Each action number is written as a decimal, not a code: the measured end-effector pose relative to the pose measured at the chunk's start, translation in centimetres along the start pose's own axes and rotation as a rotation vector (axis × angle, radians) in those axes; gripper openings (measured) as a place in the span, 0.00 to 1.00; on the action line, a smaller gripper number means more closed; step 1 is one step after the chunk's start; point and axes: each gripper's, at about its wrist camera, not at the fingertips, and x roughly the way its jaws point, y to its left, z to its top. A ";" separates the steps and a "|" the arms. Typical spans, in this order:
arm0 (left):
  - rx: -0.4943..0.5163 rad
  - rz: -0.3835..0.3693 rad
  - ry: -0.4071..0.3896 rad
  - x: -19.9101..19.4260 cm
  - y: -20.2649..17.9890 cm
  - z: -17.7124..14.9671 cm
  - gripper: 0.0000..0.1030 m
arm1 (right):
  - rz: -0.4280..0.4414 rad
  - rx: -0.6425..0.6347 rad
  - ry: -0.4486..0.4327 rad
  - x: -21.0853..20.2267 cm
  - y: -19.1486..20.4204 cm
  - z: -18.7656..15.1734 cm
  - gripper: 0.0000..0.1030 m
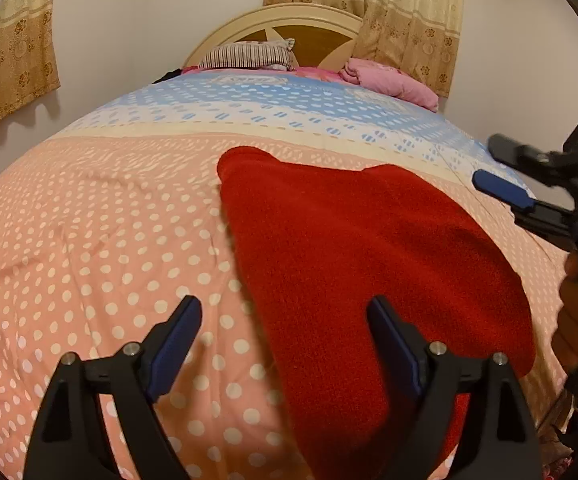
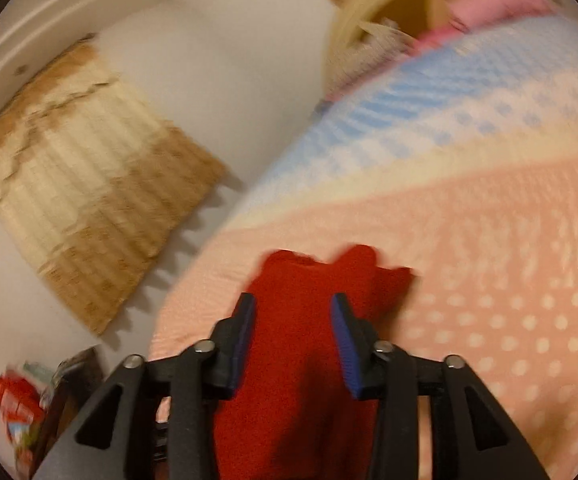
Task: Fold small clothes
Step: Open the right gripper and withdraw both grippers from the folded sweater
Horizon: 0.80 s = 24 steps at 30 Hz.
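A red knitted garment [image 1: 369, 264] lies flat on the dotted pink bedspread [image 1: 89, 260], its far end showing two rounded corners. My left gripper [image 1: 285, 304] stands open and wide just above the garment's near left edge, with nothing pinched between its blue pads. My right gripper [image 1: 485, 162] hovers off the garment's right side, held by a hand [image 1: 577, 320], jaws apart and empty. The right wrist view is blurred: there the right gripper [image 2: 293, 300] is open, and the red garment [image 2: 309, 360] shows on the bed beyond its fingers.
At the head of the bed are a striped pillow [image 1: 245, 54], a pink bundle [image 1: 389, 80] and a cream headboard [image 1: 289, 16]. Patterned curtains [image 2: 89, 184] hang on the wall left of the bed. Colourful packets [image 2: 17, 404] lie on the floor below them.
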 end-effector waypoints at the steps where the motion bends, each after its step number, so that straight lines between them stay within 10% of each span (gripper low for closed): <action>1: 0.004 0.005 0.000 0.0 -0.1 -0.1 0.89 | 0.037 -0.026 0.021 0.0 1.1 -0.3 0.49; 7: -0.007 0.000 0.009 -0.6 0.4 -1.1 0.95 | -0.062 -0.034 0.240 3.8 0.5 -3.7 0.49; 12: 0.042 0.024 -0.017 -2.7 -0.2 -1.1 0.95 | -0.056 0.041 0.189 2.2 -0.3 -3.6 0.49; 24: 0.021 -0.003 -0.152 -8.1 -0.5 1.2 0.95 | -0.279 -0.238 -0.068 -6.0 8.7 -4.4 0.58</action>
